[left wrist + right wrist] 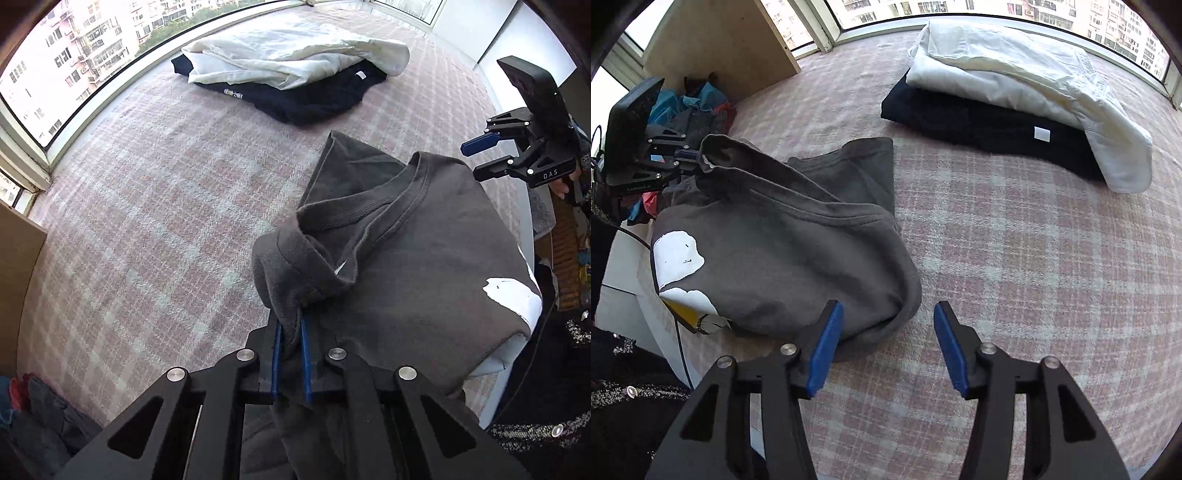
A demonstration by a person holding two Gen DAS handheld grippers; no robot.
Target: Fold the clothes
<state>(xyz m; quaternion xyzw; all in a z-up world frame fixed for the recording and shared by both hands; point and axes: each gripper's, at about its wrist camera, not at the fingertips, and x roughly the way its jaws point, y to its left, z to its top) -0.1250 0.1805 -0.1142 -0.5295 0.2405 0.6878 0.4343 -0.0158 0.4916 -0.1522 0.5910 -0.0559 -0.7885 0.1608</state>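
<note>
A dark grey T-shirt (417, 251) with a white print lies crumpled on the pink plaid cover, collar facing up. My left gripper (290, 332) is shut on a bunched fold of the grey T-shirt near its shoulder and lifts it a little. In the right wrist view the same grey T-shirt (783, 251) spreads at left, with the left gripper (692, 158) pinching its far edge. My right gripper (888, 325) stands open just above the cover, its left pad beside the shirt's near fold. From the left wrist view the right gripper (476, 158) shows open at far right.
A folded white garment (1027, 81) rests on a folded dark navy one (979, 122) near the window. A heap of mixed clothes (690, 107) sits by a wooden panel (727, 48). The plaid cover (1034, 266) stretches right of the shirt. A person's dark sleeve (628, 406) is at lower left.
</note>
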